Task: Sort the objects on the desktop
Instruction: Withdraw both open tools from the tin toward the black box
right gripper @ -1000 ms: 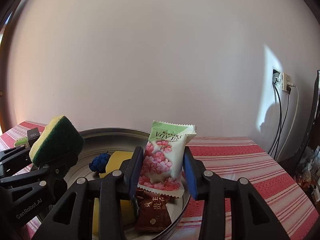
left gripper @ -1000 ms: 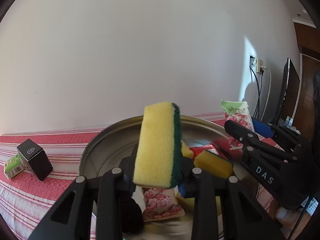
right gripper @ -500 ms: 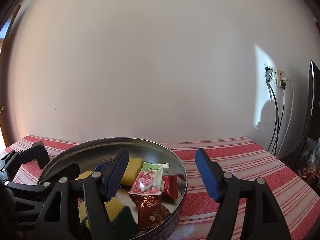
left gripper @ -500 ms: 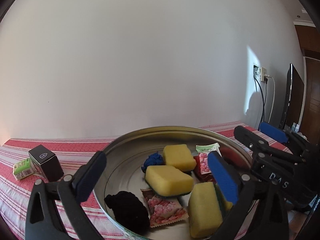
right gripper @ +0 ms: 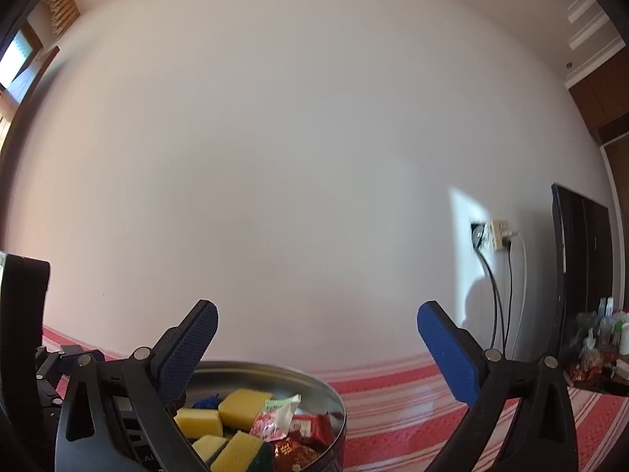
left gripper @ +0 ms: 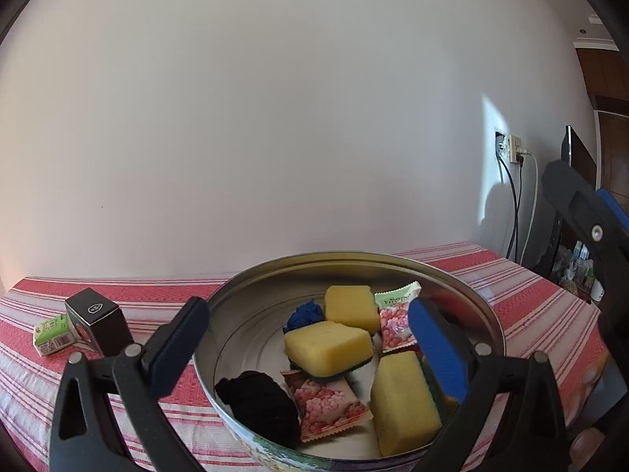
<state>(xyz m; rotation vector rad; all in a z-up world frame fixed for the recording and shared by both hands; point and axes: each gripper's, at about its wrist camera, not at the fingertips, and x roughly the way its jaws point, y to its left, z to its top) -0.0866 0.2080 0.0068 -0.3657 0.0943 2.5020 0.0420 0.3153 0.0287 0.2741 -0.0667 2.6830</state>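
The left gripper (left gripper: 306, 338) hangs just above the round metal tin (left gripper: 251, 287) with its jaws wide open and nothing between them. The right gripper (right gripper: 318, 338) is higher up, and its jaws are wide open and empty too. Both look done with a drop, so the next job is likely to fetch another thing. The tin sits on the worktop (left gripper: 530, 299), which has a red and white striped cloth on it. Inside the tin lie three yellow sponges (left gripper: 328, 348), pink snack packets (left gripper: 326, 405), a black bundle (left gripper: 259, 401) and a small blue bundle (left gripper: 304, 314). They are heaped together because the tin seems to be the place where the sorted things go. The sponges are soft and light, so they rest at any angle, and one leans on the tin wall near the camera. The left view shows two things that the right view does not: a small black box (left gripper: 96, 320) and a green carton (left gripper: 53, 332), touching each other on the cloth, well apart from the tin. These look like what is left to sort. The right view shows dark red packets (right gripper: 302, 436) in the tin, which are mostly hidden behind a jaw in the left view. It also shows that the cloth to the right of the tin has nothing on it nearby.
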